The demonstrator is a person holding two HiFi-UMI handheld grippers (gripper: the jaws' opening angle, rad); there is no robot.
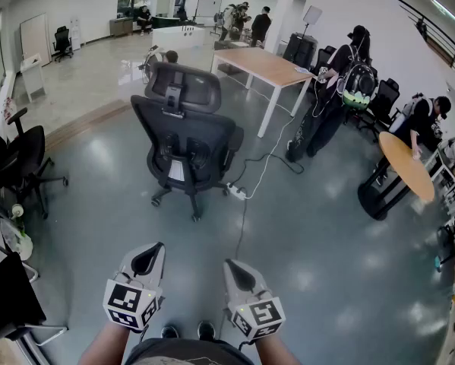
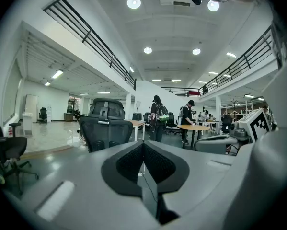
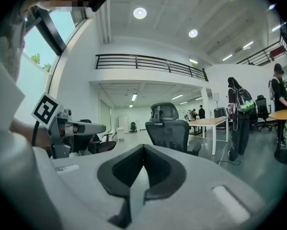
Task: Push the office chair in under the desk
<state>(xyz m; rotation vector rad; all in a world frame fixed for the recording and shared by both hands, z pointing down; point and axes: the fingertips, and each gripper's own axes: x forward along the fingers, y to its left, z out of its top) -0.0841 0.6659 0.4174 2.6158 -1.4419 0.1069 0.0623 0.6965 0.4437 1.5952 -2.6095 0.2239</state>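
In the head view, your left gripper (image 1: 153, 251) and right gripper (image 1: 233, 268) sit low in the picture, side by side. Both have smooth grey plastic shells with a marker cube at the rear. The office chair (image 1: 185, 139) stands ahead of you on open floor with its back turned to you. It has a black mesh backrest, a curved headrest and a star base on castors. The desk (image 1: 269, 65), with a light wooden top on thin white legs, is beyond the chair to the right and well apart from it. A white power strip (image 1: 236, 193) lies just beside the chair's base, and a thin cable (image 1: 266, 158) runs from it toward the desk. I cannot say surely whether a castor touches it. The floor (image 1: 318, 242) is glossy grey and reflective, and it is wide and free between you and the chair. A round wooden table (image 1: 406, 166) stands at the right edge.

In the left gripper view, the dark textured pads are pressed together at the tips (image 2: 143, 150) and nothing is between them. The chair (image 2: 105, 128) shows behind them, to the left.

In the right gripper view, the right gripper's pads (image 3: 143, 153) are also clenched on nothing. The chair (image 3: 169, 131) stands just right of centre, with the desk (image 3: 212, 122) behind it.
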